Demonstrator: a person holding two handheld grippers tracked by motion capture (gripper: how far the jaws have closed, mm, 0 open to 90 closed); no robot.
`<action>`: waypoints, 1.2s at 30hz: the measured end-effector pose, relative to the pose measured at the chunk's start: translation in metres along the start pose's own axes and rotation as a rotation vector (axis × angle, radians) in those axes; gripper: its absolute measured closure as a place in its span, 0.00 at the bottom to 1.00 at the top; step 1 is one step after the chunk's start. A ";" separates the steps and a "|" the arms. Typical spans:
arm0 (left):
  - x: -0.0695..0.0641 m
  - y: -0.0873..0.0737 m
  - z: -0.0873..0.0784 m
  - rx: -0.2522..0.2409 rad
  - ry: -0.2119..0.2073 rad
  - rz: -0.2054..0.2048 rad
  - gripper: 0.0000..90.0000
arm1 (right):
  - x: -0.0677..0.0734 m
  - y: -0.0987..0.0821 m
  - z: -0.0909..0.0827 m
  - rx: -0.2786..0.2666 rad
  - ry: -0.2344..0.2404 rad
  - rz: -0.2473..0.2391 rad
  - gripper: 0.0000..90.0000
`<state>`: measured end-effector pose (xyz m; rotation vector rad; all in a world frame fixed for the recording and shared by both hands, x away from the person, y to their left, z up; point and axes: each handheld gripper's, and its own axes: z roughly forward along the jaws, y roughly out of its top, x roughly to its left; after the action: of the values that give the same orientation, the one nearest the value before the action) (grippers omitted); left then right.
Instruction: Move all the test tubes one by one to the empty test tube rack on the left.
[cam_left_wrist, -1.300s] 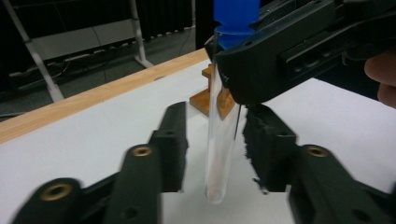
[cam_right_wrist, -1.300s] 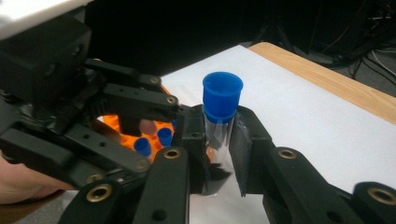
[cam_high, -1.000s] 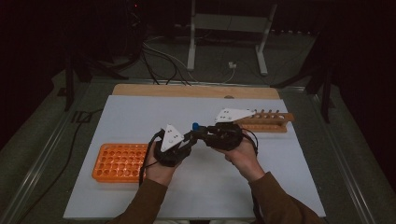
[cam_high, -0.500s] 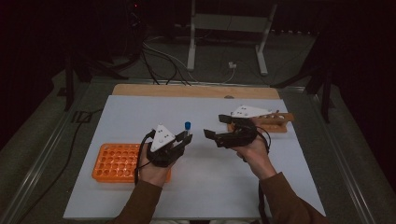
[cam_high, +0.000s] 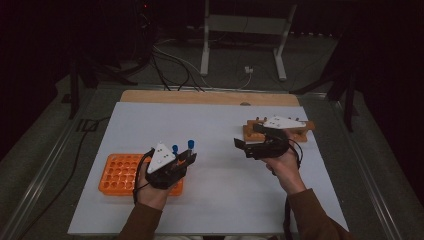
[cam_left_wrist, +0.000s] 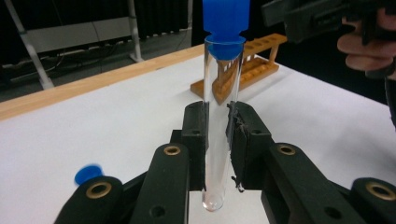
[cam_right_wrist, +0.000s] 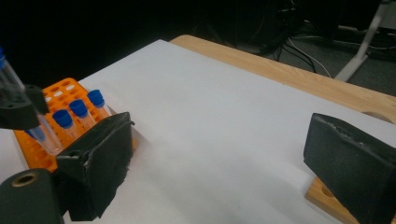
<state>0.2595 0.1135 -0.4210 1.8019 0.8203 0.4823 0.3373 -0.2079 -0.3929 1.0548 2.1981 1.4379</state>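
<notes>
No readable text, labels, brands or numbers anywhere in these frames. The clear tube (cam_left_wrist: 219, 126) with its blue cap between the left gripper (cam_left_wrist: 218, 140) fingers is unmarked, and the orange rack (cam_high: 120, 175) just behind those fingers carries no print. The wooden rack (cam_high: 295, 131) beside the right gripper (cam_high: 250, 145) fingers is bare too.

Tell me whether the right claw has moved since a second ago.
Yes. The right claw has drawn away from the left claw, toward the wooden rack, its jaws just opening, empty.
</notes>
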 end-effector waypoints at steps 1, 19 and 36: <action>0.000 -0.002 -0.002 0.004 0.000 0.005 0.86 | -0.001 -0.001 -0.001 0.003 -0.003 0.001 0.09; 0.002 -0.041 -0.030 0.021 -0.003 0.013 0.86 | -0.005 -0.005 -0.004 -0.011 -0.007 0.018 0.09; 0.004 -0.069 -0.017 0.131 0.053 0.036 0.86 | -0.008 -0.011 -0.010 -0.020 -0.009 0.030 0.09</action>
<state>0.2301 0.1417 -0.4788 1.9337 0.8748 0.5116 0.3324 -0.2231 -0.3991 1.0900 2.1655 1.4619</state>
